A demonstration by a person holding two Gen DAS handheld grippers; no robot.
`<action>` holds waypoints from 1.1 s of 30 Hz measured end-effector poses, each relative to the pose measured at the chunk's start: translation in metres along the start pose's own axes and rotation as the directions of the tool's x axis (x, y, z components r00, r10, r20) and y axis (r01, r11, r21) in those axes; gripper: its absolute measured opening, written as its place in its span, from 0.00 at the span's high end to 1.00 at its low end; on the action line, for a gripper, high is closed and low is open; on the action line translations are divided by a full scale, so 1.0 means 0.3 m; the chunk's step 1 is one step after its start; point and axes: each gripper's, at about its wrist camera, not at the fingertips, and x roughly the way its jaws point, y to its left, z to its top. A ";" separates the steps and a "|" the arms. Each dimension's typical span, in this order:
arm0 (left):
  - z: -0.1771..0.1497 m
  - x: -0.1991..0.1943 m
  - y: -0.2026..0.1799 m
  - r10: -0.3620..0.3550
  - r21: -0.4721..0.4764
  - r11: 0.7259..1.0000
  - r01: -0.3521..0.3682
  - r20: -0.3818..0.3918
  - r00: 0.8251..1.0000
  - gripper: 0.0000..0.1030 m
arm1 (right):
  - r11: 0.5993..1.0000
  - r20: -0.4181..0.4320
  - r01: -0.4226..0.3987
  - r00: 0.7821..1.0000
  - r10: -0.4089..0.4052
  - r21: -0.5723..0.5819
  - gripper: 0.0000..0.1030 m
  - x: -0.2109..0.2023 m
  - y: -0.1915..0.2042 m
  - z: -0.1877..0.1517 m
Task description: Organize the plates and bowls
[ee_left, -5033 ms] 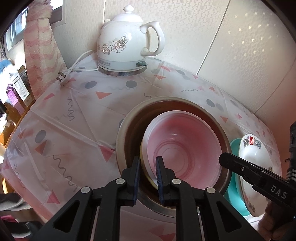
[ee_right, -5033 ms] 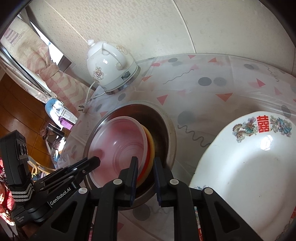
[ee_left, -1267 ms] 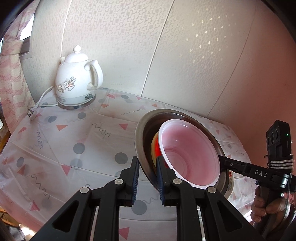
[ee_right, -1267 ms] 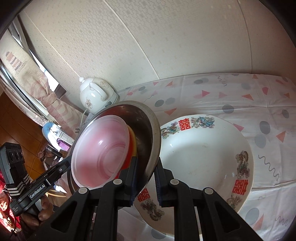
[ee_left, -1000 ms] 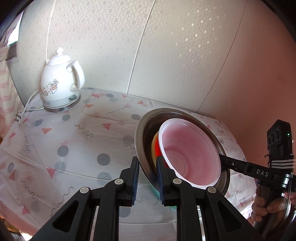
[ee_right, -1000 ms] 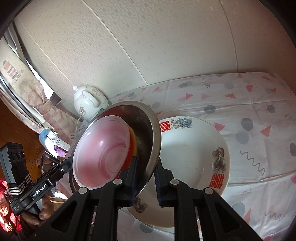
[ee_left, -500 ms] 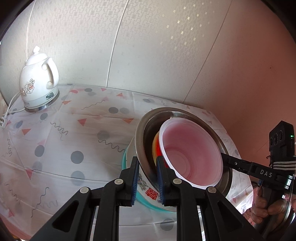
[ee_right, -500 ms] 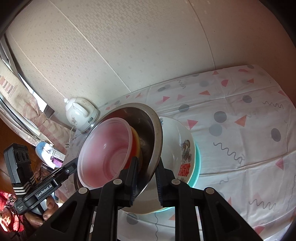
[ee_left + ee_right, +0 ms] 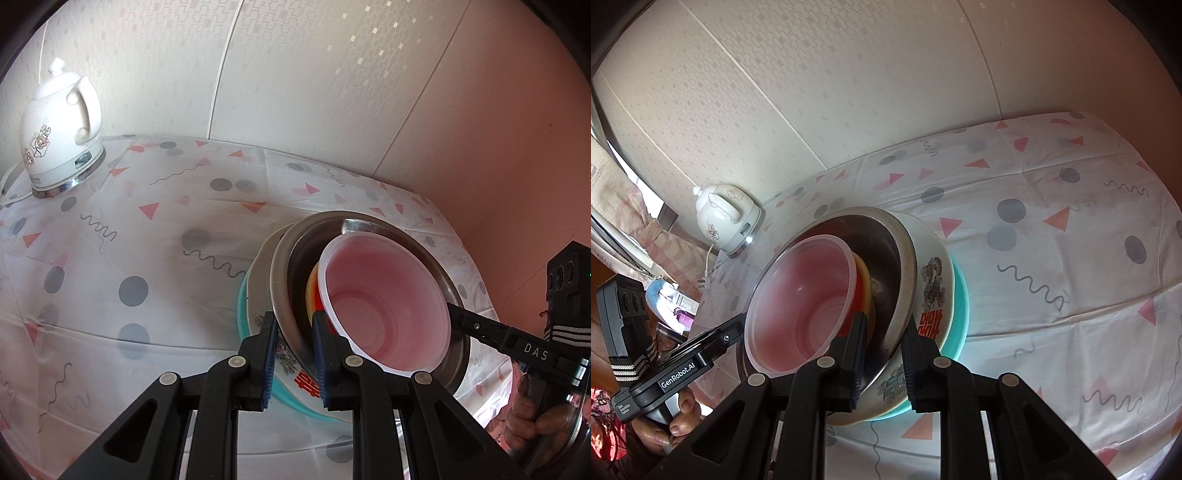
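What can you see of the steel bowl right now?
The steel bowl is round, wide-rimmed, shiny metal with a dark inside. It is tilted and gripped by its rim on opposite sides, by the left gripper and the right gripper. A pink plastic bowl nests inside over red and yellow ones. It sits over the white plate; whether they touch is unclear.

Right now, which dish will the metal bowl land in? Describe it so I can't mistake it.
On the patterned tablecloth, far from the white kettle, find the stack under the metal bowl. It's the white porcelain bowl sitting on a teal plate. Only it carries red characters and painted dragon motifs.
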 end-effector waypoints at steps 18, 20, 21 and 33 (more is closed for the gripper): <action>0.006 0.036 -0.006 0.025 0.002 1.000 -0.025 -0.017 1.000 0.82 | 0.999 0.002 0.040 0.999 -0.040 -0.004 0.82 0.030 -0.005 -0.007; 0.004 0.033 -0.009 0.028 0.002 1.000 -0.028 -0.017 0.999 0.82 | 0.999 0.000 0.038 0.999 -0.038 0.000 0.82 0.029 -0.004 -0.008; 0.004 0.032 -0.009 0.028 0.002 1.000 -0.028 -0.017 0.999 0.81 | 0.999 -0.001 0.038 0.999 -0.038 0.001 0.82 0.029 -0.005 -0.009; -0.009 0.016 -0.008 0.027 -0.010 1.000 -0.027 -0.011 1.000 0.80 | 0.999 0.017 0.032 0.999 -0.033 0.038 0.80 -0.005 -0.017 -0.015</action>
